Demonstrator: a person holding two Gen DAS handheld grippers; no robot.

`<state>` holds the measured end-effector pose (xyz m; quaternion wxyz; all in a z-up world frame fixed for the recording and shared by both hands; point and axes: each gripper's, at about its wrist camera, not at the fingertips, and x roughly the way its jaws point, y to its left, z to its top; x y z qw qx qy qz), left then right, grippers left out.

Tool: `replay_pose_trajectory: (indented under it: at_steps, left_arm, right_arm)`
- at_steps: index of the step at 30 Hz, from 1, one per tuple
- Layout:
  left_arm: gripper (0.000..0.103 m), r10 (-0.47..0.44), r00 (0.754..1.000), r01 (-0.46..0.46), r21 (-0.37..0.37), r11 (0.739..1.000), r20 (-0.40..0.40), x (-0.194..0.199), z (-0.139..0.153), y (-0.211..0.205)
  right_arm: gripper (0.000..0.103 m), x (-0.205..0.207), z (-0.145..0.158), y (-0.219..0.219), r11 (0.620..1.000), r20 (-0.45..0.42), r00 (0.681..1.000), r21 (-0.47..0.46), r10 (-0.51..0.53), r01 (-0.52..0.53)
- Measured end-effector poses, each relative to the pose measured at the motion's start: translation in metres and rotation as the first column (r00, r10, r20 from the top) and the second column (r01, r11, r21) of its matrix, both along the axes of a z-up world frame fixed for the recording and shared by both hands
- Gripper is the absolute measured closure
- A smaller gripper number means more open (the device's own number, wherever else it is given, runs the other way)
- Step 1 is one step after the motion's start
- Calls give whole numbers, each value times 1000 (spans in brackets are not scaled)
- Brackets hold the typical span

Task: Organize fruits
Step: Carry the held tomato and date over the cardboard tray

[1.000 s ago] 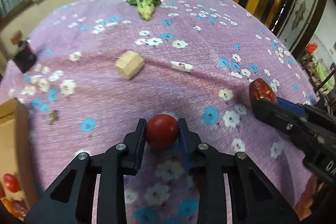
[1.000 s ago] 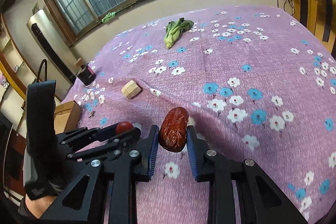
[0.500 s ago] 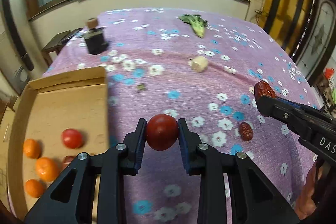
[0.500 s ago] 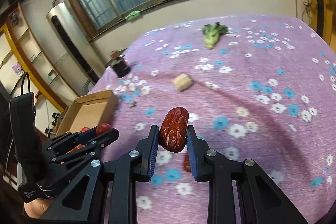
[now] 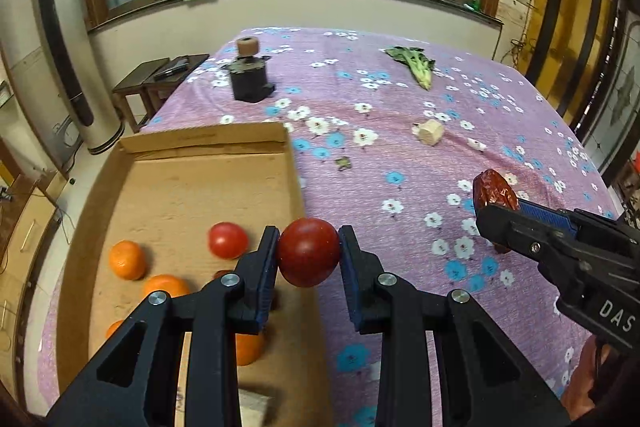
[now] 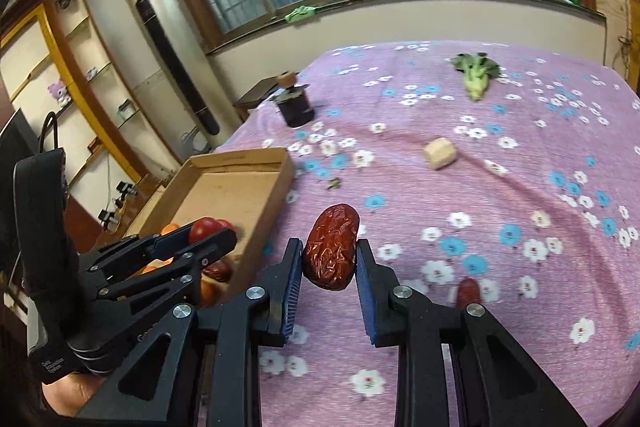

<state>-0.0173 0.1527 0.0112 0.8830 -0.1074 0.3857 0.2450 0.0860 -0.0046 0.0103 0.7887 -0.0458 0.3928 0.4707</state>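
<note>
A shallow cardboard box [image 5: 208,147] sits on a purple flowered cloth [image 5: 400,115]. Inside lie several oranges [image 5: 127,260], one tomato [image 5: 227,240] and a date [image 6: 218,270] near the front. The left gripper [image 5: 308,255] is closed on a second tomato [image 5: 308,251], held over the box's right edge. The right gripper [image 6: 328,269] is clamped on a wrinkled red date [image 6: 331,251] above the cloth, right of the box. Another date [image 6: 468,291] lies on the cloth.

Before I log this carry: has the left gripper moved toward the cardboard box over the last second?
Yes. The left gripper, shut on the tomato, has swung left, now at the cardboard box edge.
</note>
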Motion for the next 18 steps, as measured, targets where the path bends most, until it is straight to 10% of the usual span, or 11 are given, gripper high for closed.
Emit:
replay_pose_trajectory:
  at_steps: [18]
  left_arm:
    - [76, 90, 996, -90, -3, 996, 12, -40, 5, 42]
  right_arm:
    - [77, -38, -1, 54, 993, 0, 993, -12, 121, -121]
